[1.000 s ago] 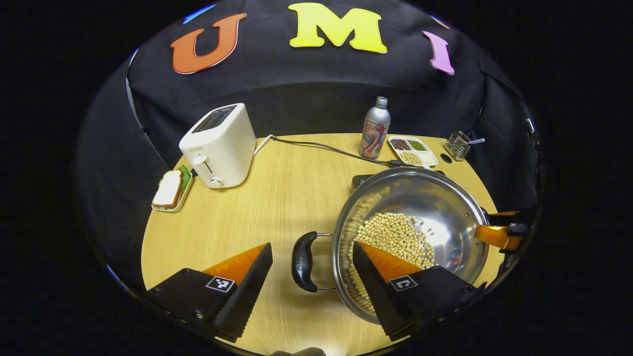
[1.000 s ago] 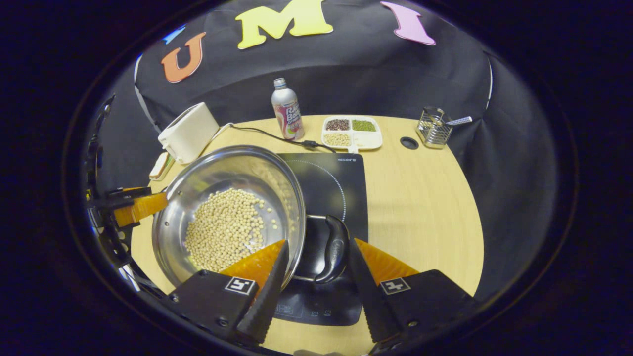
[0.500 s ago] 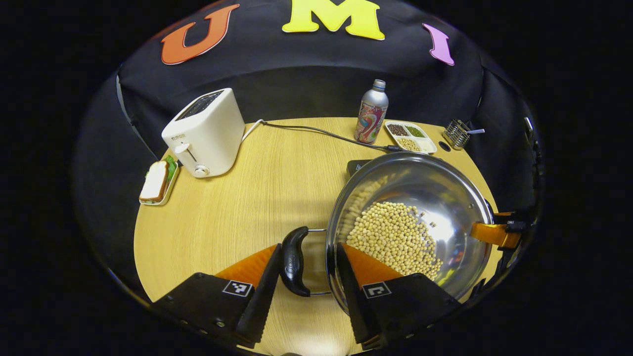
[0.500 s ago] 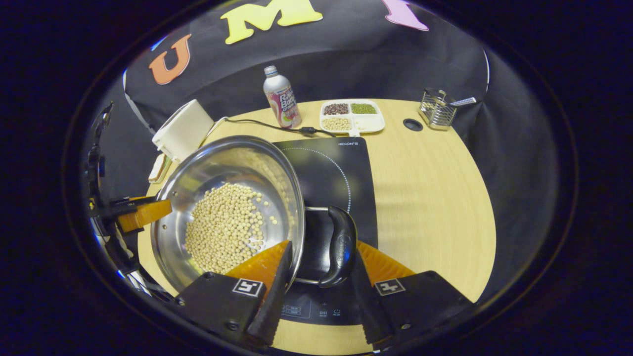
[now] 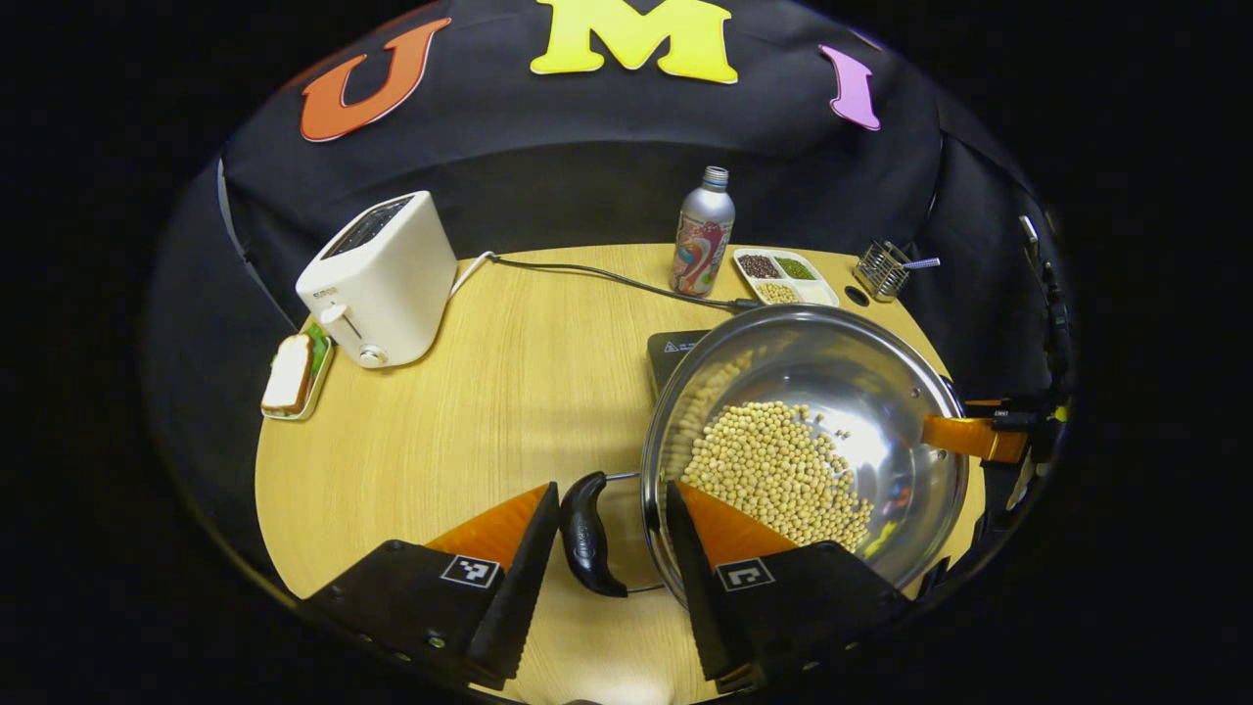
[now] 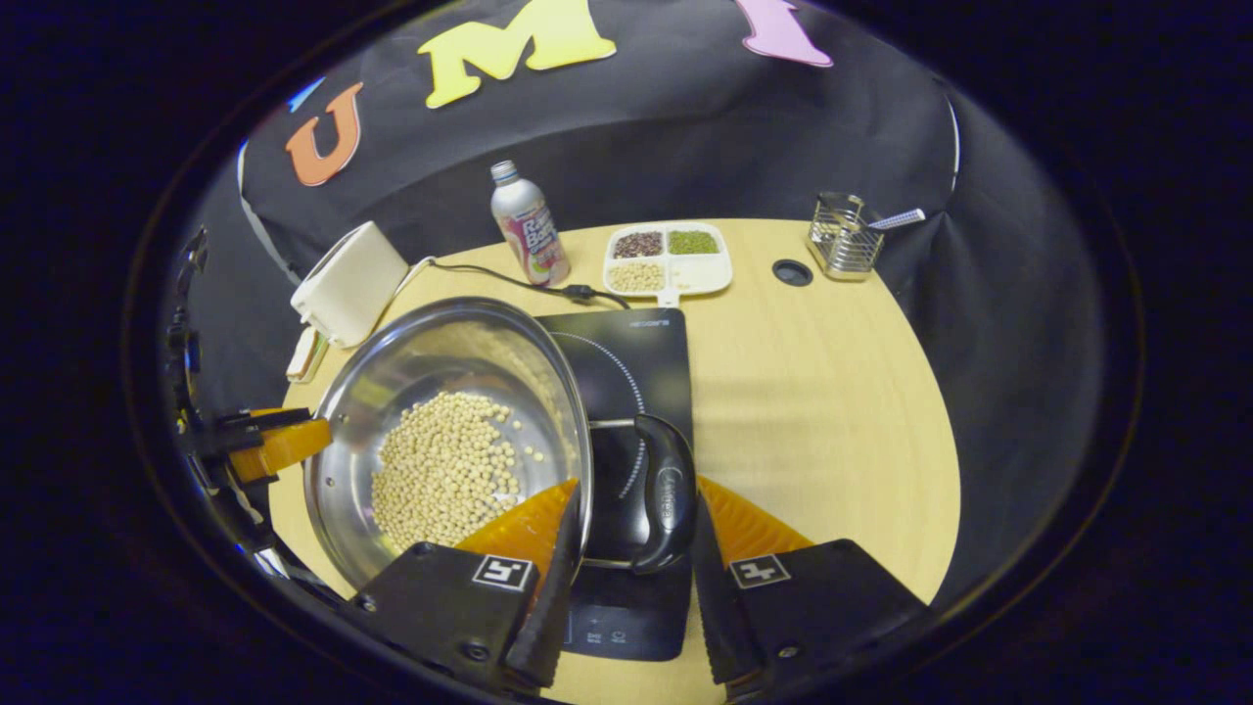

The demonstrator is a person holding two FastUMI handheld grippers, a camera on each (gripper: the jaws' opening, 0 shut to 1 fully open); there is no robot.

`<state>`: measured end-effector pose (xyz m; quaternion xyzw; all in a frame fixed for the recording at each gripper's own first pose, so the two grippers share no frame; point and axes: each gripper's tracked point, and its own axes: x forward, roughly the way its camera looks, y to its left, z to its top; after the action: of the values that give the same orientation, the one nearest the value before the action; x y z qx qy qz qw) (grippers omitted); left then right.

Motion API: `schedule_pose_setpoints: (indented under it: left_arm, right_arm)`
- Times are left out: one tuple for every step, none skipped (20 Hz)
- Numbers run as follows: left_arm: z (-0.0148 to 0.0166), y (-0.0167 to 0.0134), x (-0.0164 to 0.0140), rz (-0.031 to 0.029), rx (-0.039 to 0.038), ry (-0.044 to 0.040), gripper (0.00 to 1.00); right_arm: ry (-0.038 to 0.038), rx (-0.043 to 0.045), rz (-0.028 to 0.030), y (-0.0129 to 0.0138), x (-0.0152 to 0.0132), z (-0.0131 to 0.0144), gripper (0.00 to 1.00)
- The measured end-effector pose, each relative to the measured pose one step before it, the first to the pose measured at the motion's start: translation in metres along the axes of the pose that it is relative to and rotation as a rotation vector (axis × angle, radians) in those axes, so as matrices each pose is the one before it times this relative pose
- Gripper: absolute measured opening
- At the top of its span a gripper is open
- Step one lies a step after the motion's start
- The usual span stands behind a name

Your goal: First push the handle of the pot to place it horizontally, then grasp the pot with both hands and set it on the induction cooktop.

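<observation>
Two side handles, one at each end of the steel pot (image 5: 812, 441), explain the grip: the left hand-held gripper (image 5: 607, 548) brackets the dark handle (image 5: 587, 534) at the pot's nine o'clock, and the right hand-held gripper (image 6: 631, 534) brackets the other handle (image 6: 666, 490) at three o'clock, so the load should stay level. Both look clenched around their handles, though actual pad contact I cannot tell. Soybeans (image 6: 440, 470) fill the pot, which overlaps the induction cooktop (image 6: 626, 362) at its nine o'clock edge, on the tabletop (image 6: 812, 392).
</observation>
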<state>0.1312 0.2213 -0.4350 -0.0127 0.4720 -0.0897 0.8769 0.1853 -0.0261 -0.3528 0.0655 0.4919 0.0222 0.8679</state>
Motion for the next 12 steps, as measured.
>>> schedule_pose_setpoints:
  left_arm:
    - [0.00029,-0.00497,0.00263,-0.00353,-0.00230,0.00057,0.66]
    - [0.00028,-0.00643,0.00305,-0.00867,-0.00434,0.00397,0.66]
    - [0.00013,-0.00569,0.00288,-0.00623,0.00208,0.00530,0.66]
    - [0.00079,-0.00479,0.00166,0.00118,0.00871,-0.00238,0.66]
    - [0.00165,-0.00026,0.00209,0.00870,0.01301,0.00055,0.66]
    - [0.00142,-0.00015,0.00097,0.00365,0.00244,0.00013,0.67]
    - [-0.00101,-0.00159,0.00152,0.00012,-0.00635,0.00388,0.67]
    - [-0.00118,-0.00142,-0.00040,-0.00401,-0.01321,0.00418,0.67]
    - [-0.00033,-0.00086,0.00207,0.00134,-0.00530,0.00498,0.67]
    - [-0.00115,0.00036,0.00055,0.00158,0.00316,0.00540,0.67]
    - [-0.00213,-0.00052,0.00178,0.00163,0.00151,0.00121,0.67]
    - [-0.00050,-0.00141,0.00177,-0.00147,0.00007,0.00116,0.66]
  right_arm:
    - [-0.00289,0.00480,-0.00400,-0.00692,0.00051,0.00252,0.57]
    - [-0.00127,0.00831,-0.00628,-0.00671,0.00071,0.00130,0.57]
    - [0.00312,0.00279,-0.00335,-0.00549,0.00106,0.00118,0.57]
    - [-0.00280,0.00846,0.00301,-0.00265,0.00110,0.00145,0.57]
    - [0.01495,-0.00636,0.00479,-0.00031,0.00284,-0.00156,0.58]
    - [0.00211,-0.00133,0.00351,-0.00126,0.00143,-0.00036,0.57]
    - [-0.00601,0.00740,0.00528,-0.00084,0.00256,0.00109,0.57]
    - [0.00131,-0.00194,0.00445,0.00014,0.00075,0.00150,0.57]
    - [-0.00913,-0.00405,-0.00074,-0.00020,0.00058,0.00252,0.57]
    - [-0.00051,-0.01291,0.00249,-0.00066,0.00154,0.00134,0.57]
    - [0.00133,-0.00101,0.00182,-0.00052,0.00112,0.00318,0.57]
    - [-0.00233,0.00161,0.00001,-0.00043,0.00079,0.00042,0.57]
